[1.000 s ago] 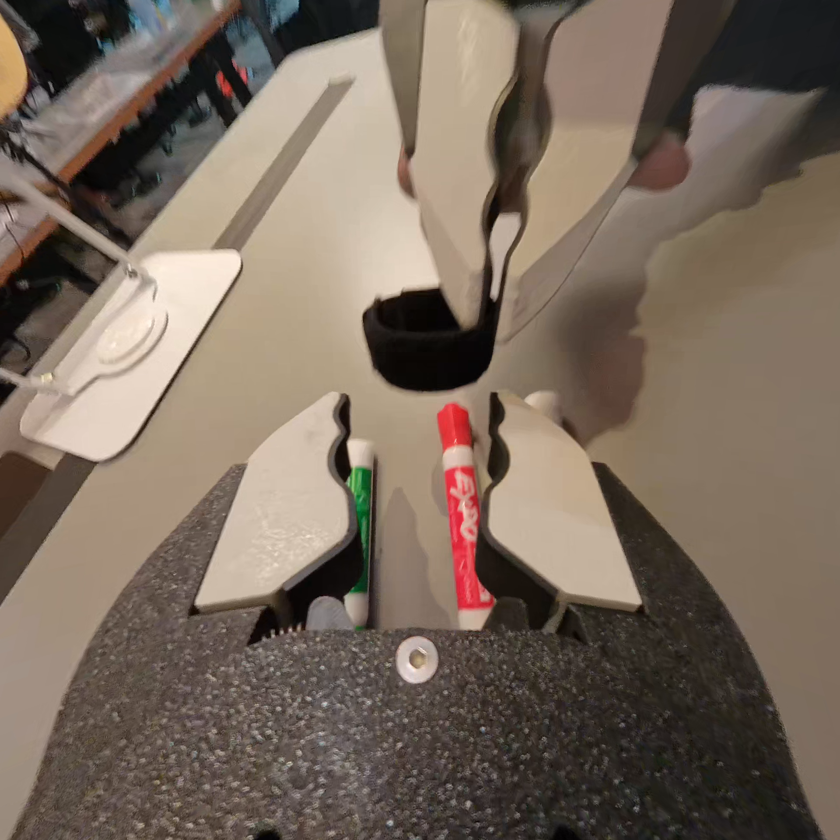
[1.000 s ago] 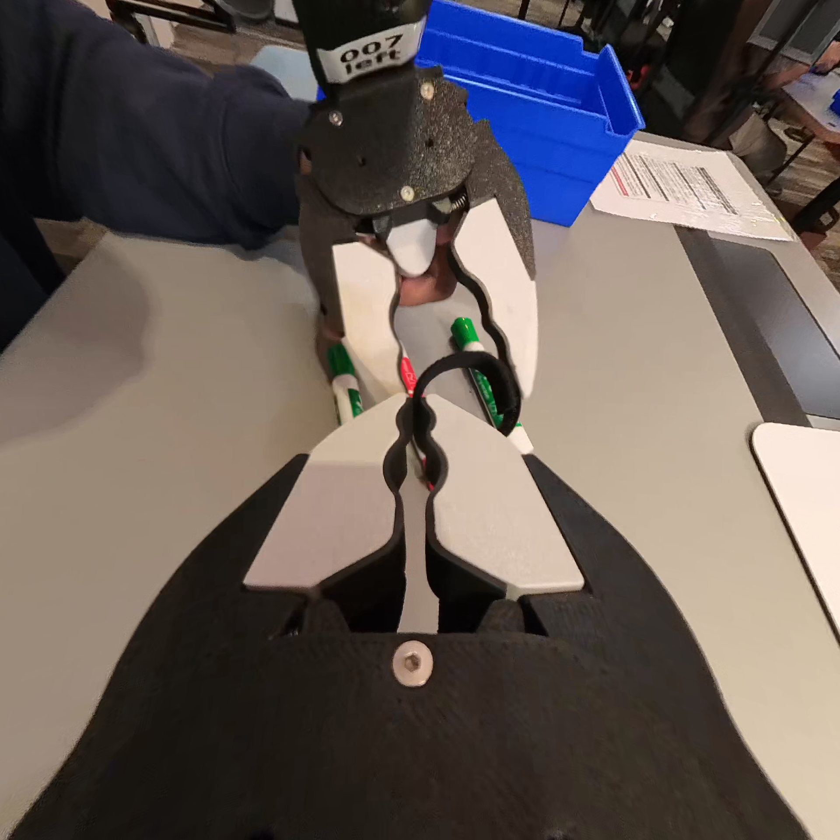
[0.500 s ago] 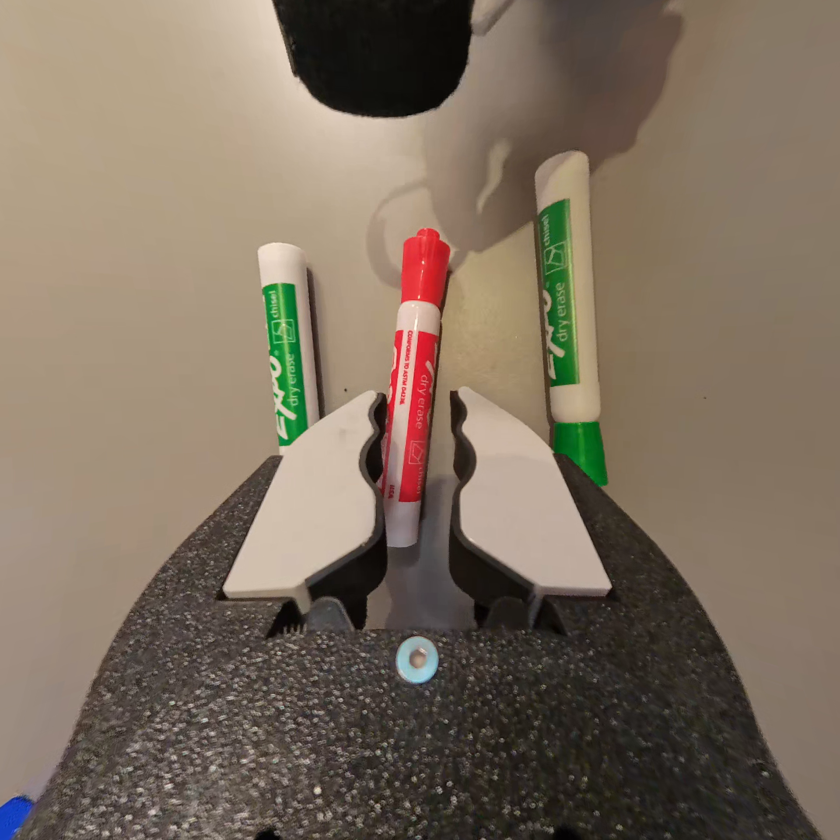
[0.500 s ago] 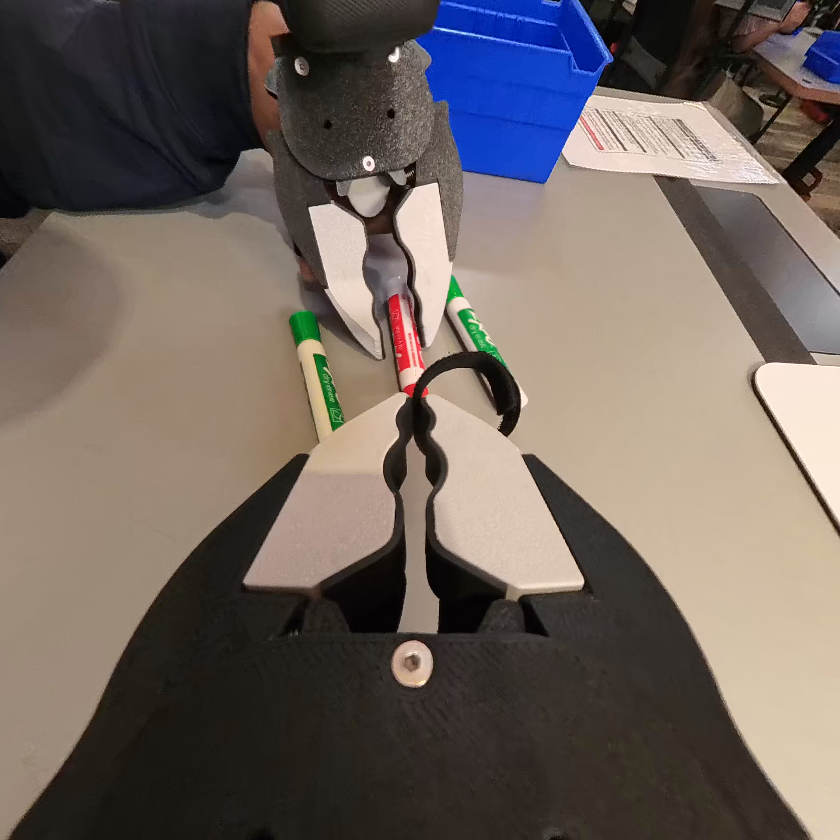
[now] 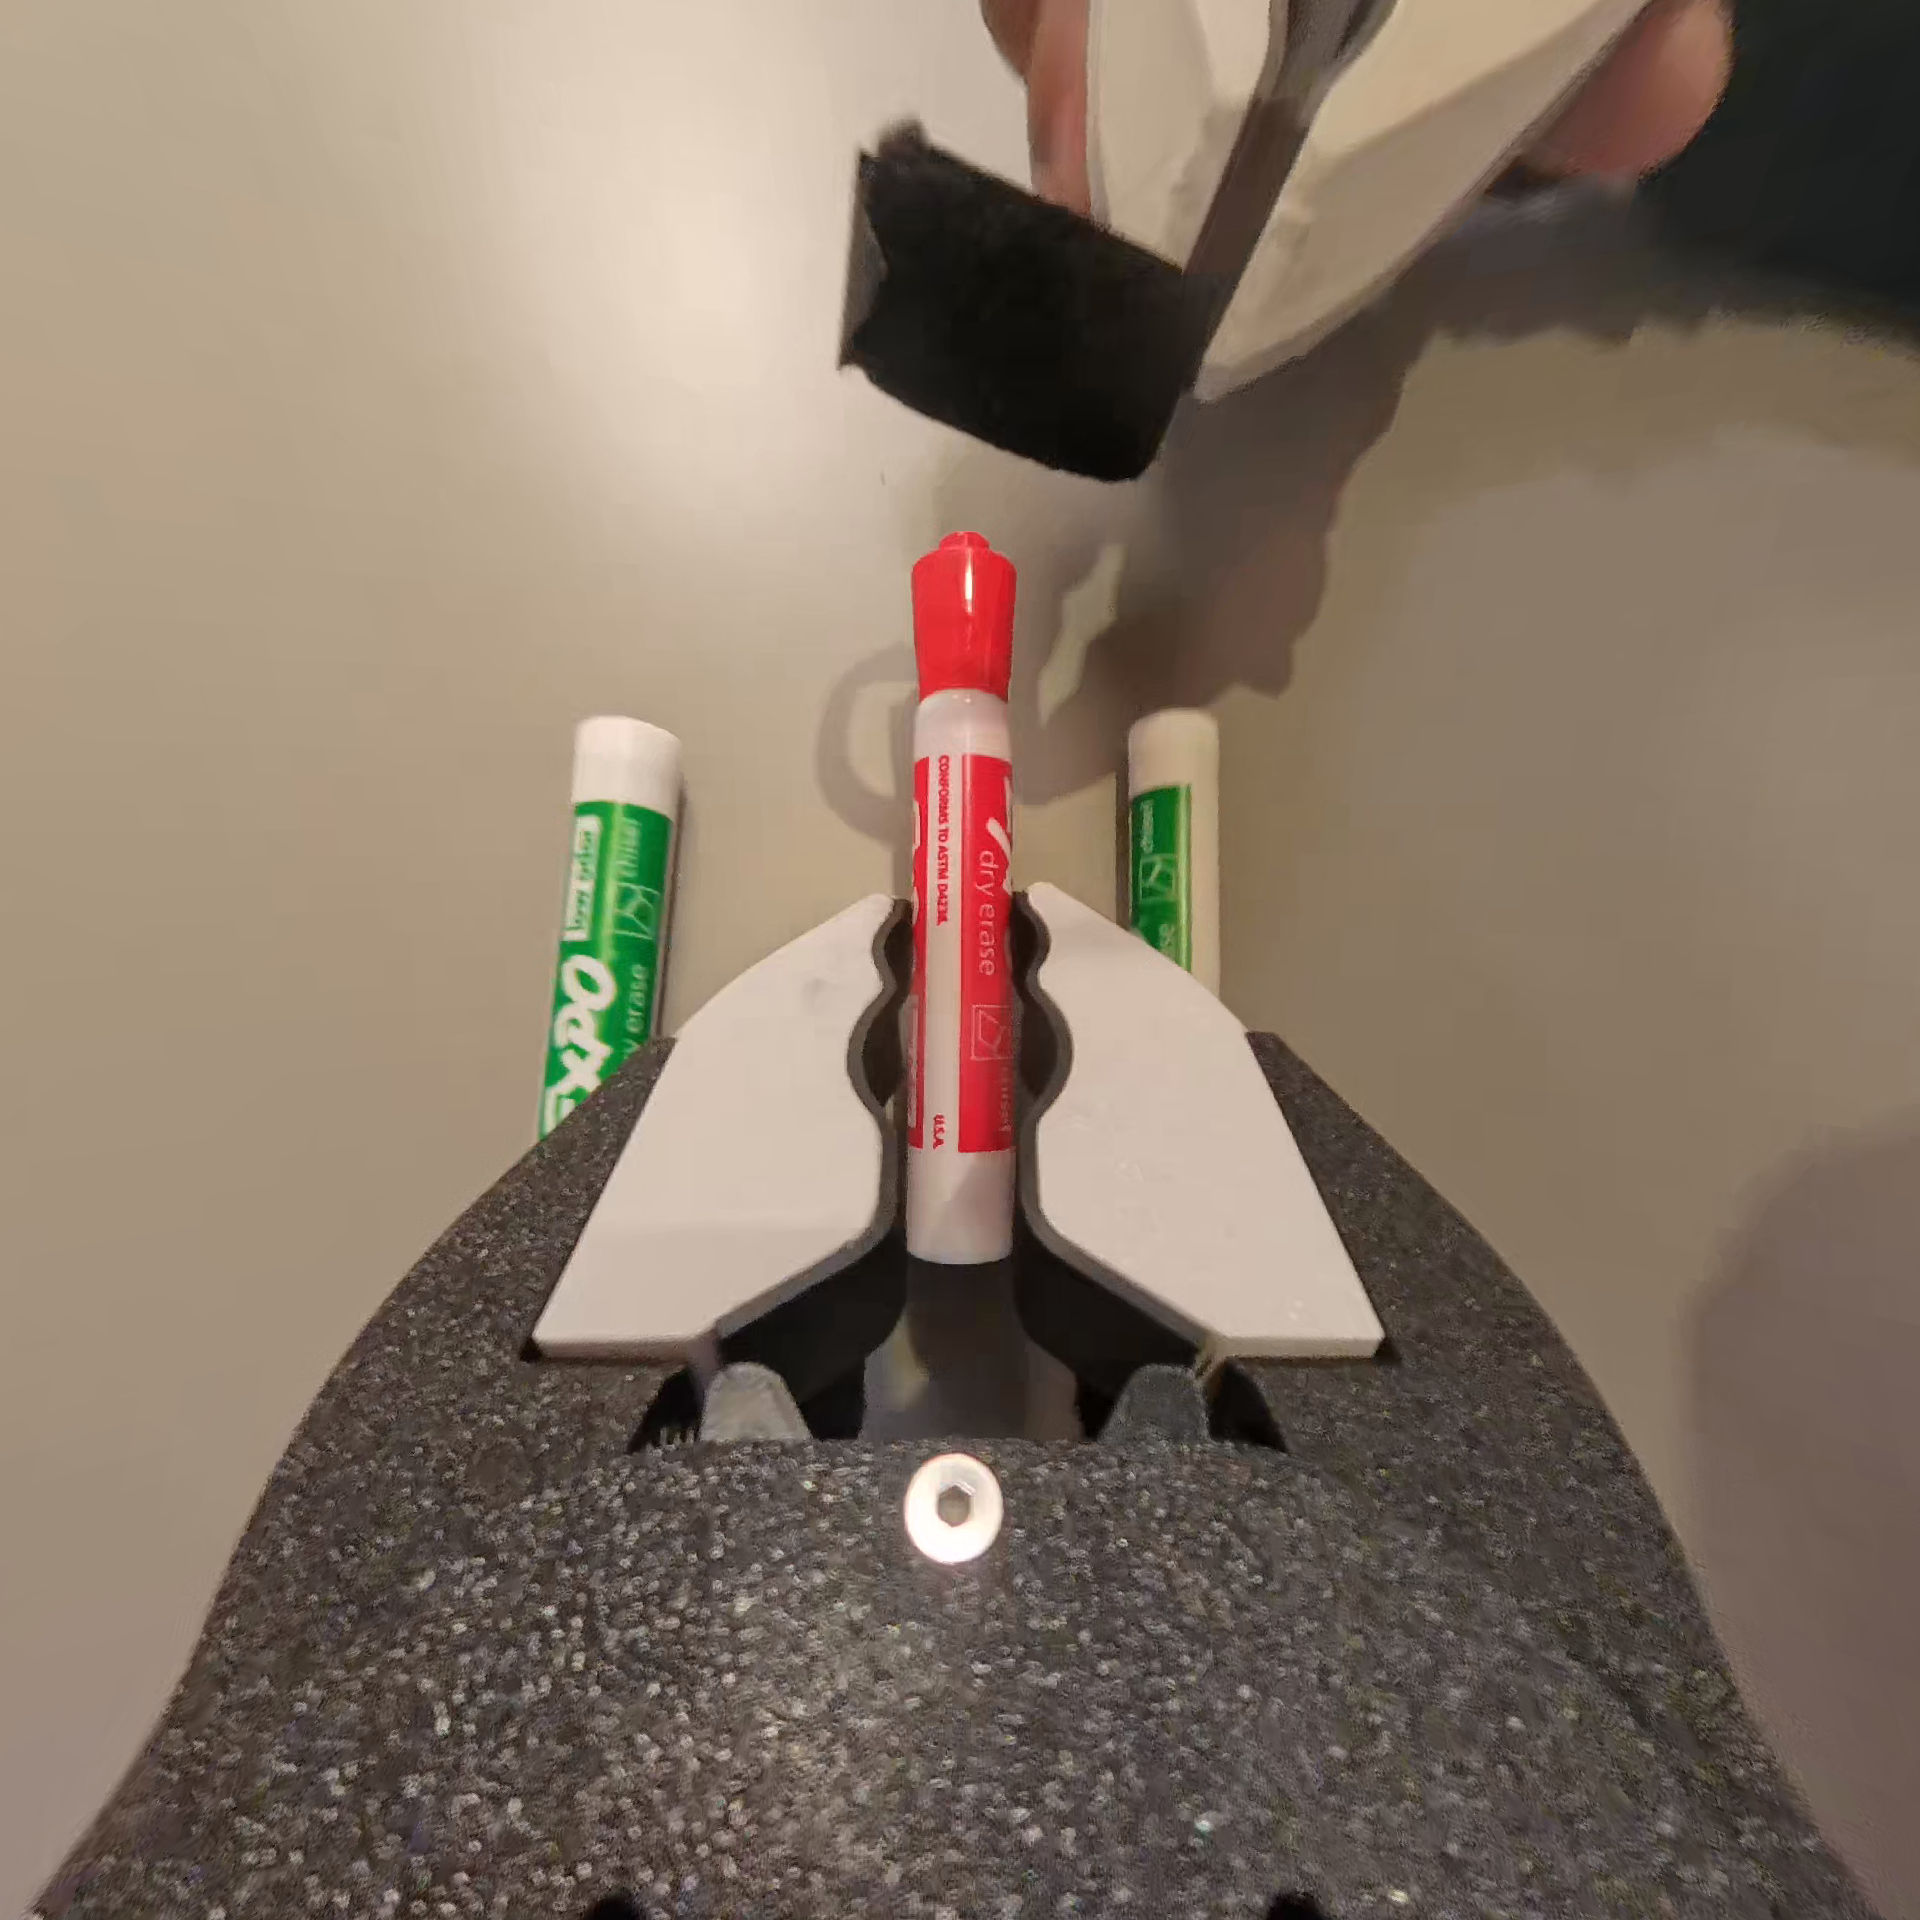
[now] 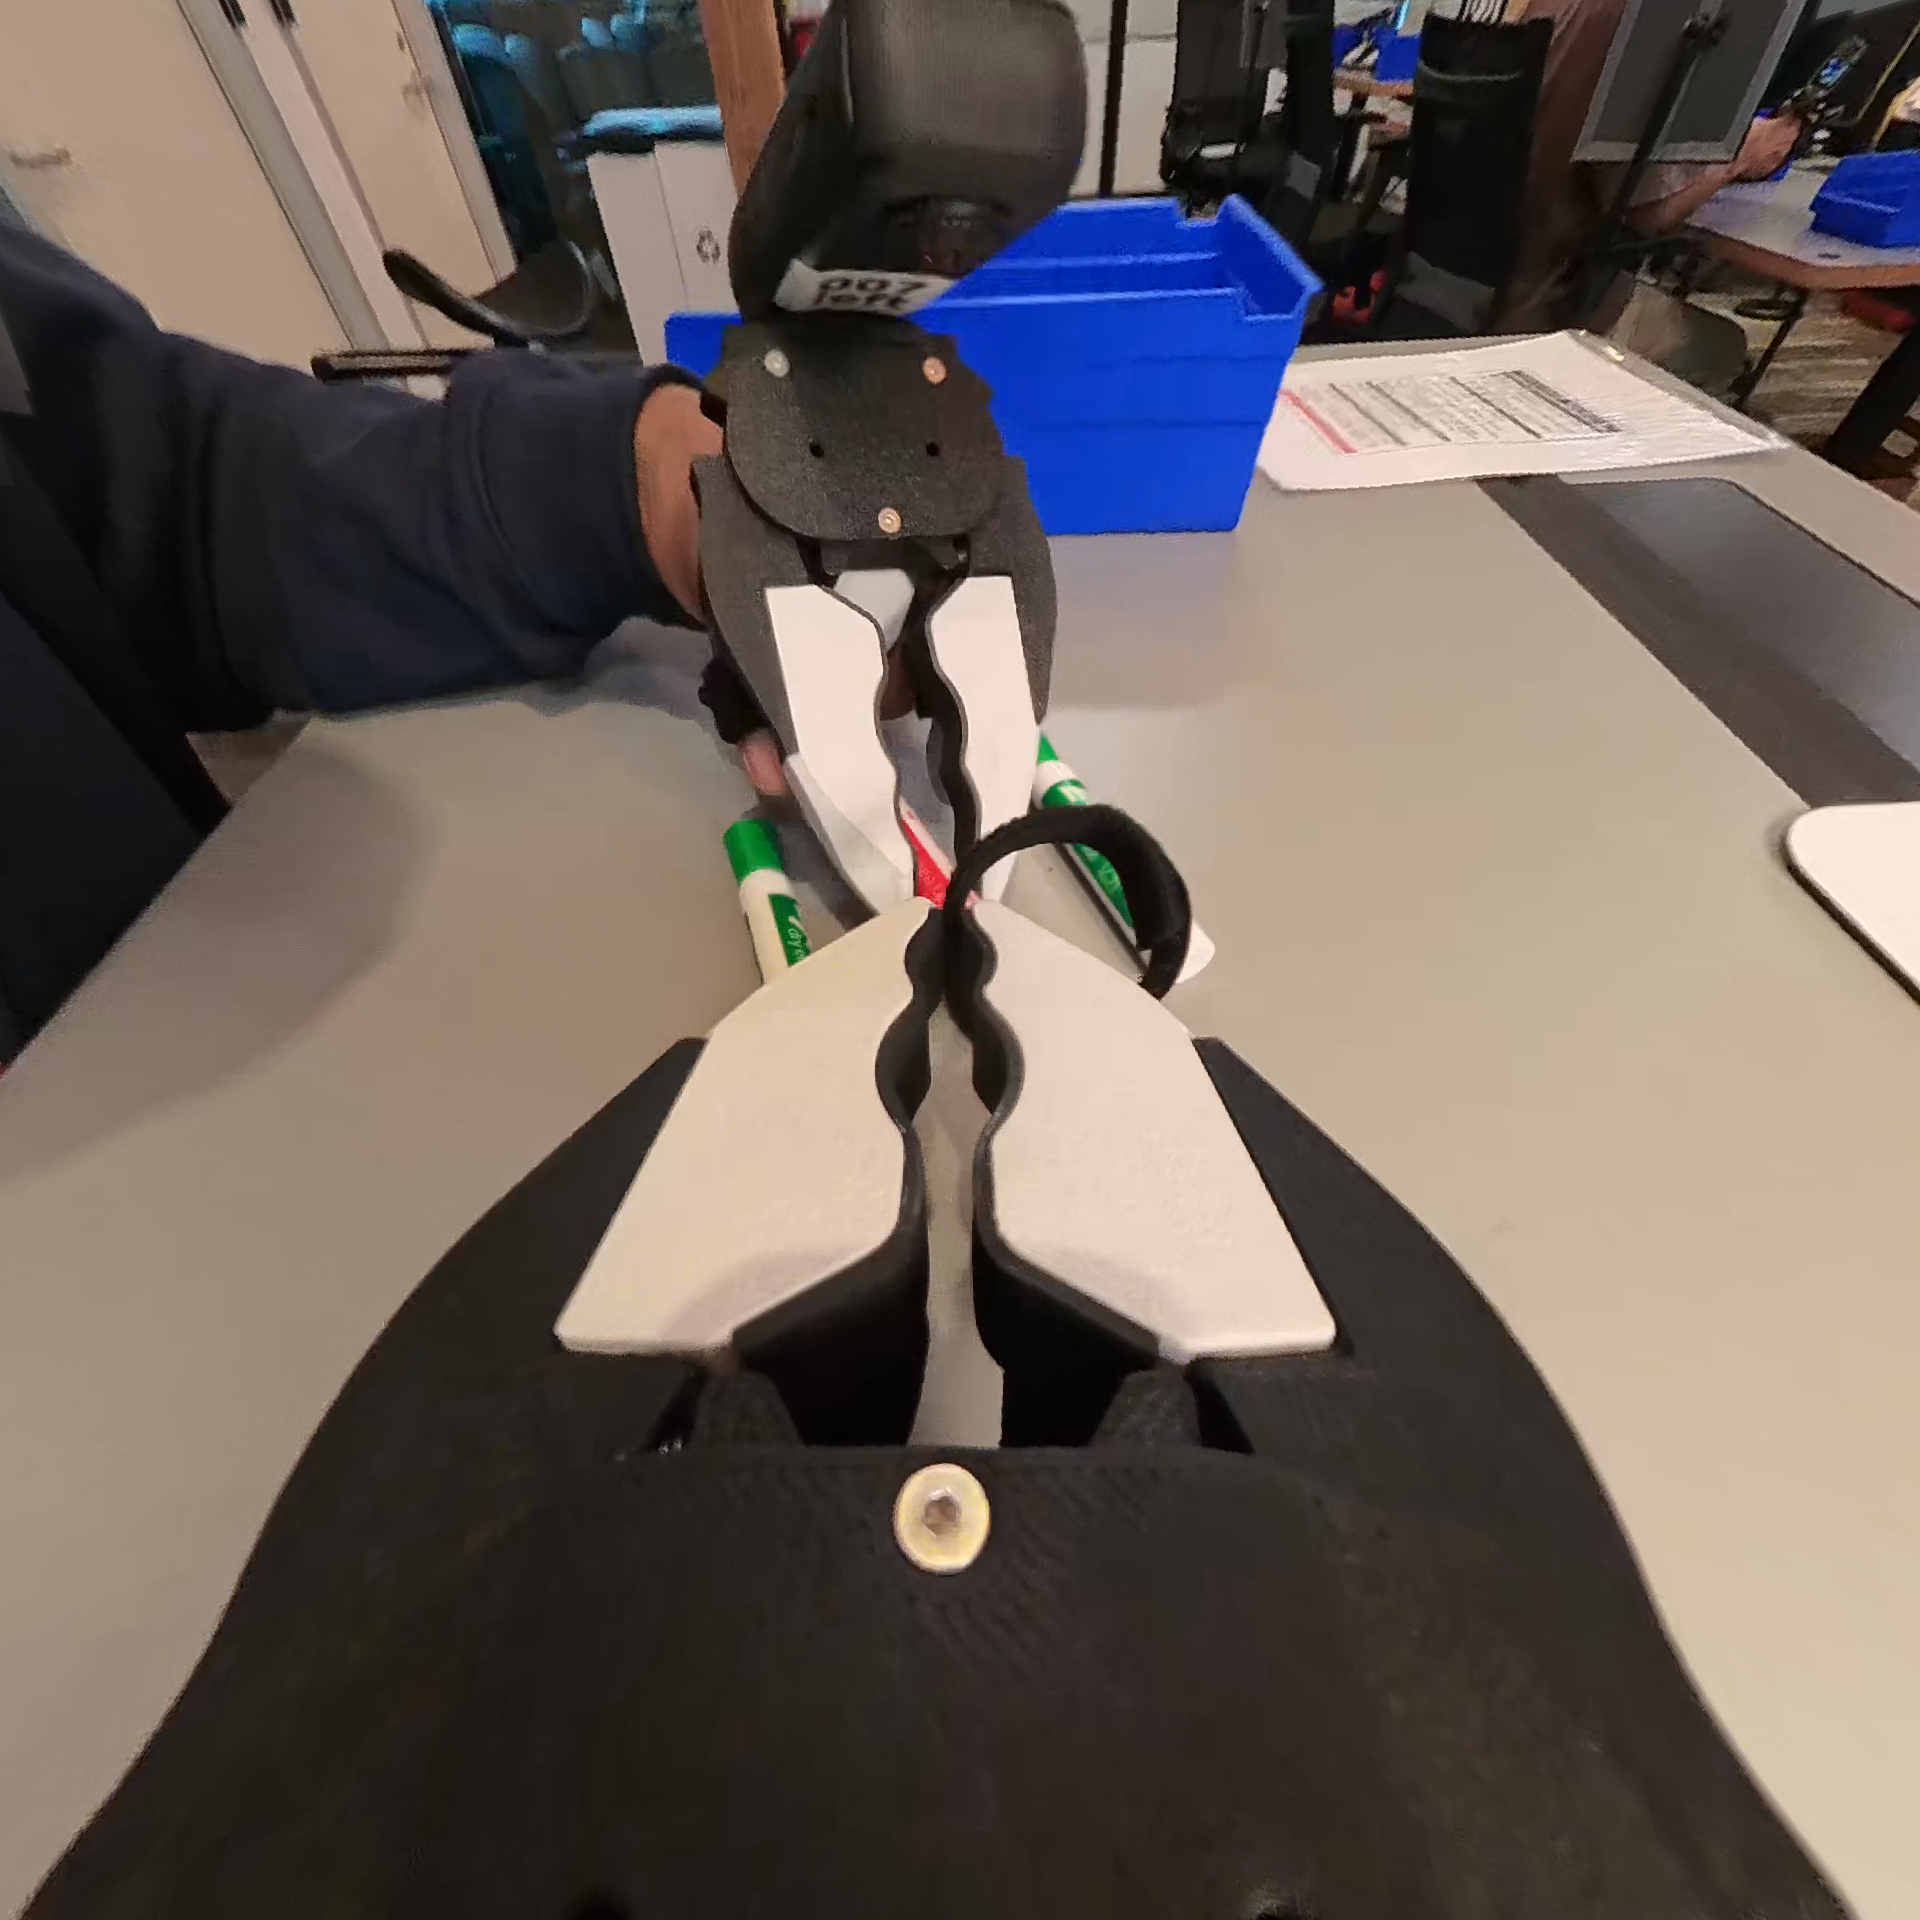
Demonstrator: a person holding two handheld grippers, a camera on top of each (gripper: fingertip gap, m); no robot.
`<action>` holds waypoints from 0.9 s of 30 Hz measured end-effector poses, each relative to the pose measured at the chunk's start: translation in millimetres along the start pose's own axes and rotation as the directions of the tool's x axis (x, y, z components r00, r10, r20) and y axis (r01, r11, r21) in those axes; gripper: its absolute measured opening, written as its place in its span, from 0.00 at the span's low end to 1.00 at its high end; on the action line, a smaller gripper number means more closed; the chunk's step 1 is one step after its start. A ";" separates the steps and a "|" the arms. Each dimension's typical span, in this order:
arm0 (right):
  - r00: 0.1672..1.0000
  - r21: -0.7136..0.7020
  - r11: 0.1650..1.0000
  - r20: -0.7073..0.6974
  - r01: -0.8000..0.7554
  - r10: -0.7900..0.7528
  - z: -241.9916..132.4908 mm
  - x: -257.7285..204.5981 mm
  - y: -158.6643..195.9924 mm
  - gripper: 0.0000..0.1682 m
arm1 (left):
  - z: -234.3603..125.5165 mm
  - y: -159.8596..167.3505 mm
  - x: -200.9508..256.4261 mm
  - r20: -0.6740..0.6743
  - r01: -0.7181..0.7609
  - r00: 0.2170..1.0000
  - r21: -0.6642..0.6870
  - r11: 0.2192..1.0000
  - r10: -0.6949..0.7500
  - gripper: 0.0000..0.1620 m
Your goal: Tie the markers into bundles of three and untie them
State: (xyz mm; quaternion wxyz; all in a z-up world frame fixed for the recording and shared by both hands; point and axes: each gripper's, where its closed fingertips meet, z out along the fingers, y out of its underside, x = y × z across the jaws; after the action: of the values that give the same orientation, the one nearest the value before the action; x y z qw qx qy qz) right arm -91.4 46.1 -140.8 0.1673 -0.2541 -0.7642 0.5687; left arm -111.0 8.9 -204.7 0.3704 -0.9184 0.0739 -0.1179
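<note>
Left gripper (image 5: 961,914) fingers clamp the red marker (image 5: 961,935); green markers lie either side of it. Right gripper (image 6: 948,914) pinches black strap (image 6: 1091,862) just beyond its cap.

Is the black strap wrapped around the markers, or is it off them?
Off: the right gripper holds the black strap above the table, circling none.

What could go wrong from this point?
1. The left gripper holds only the red marker; both green markers lie apart on the table, so a bundle may come up short.
2. The right gripper pinches the strap at one edge; it may slip.
</note>
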 end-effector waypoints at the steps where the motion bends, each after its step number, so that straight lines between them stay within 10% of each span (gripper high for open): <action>1: 1.000 0.023 1.000 -0.002 -0.020 0.020 -3.0 2.5 -0.9 0.01 | -3.7 -5.9 0.0 -0.011 0.019 1.000 0.040 0.999 -0.018 0.11; 27: 0.979 0.140 0.972 0.113 -0.187 0.172 -0.4 -14.3 -16.0 0.13 | -27.2 -66.5 23.6 -0.313 0.240 0.945 0.451 0.860 -0.099 0.11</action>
State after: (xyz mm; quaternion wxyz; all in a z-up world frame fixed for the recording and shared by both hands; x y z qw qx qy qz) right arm -82.7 34.6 -124.8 0.0953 -0.2801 -0.7004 0.6495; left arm -92.5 33.1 -135.5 0.5616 -0.7737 0.0116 -0.2929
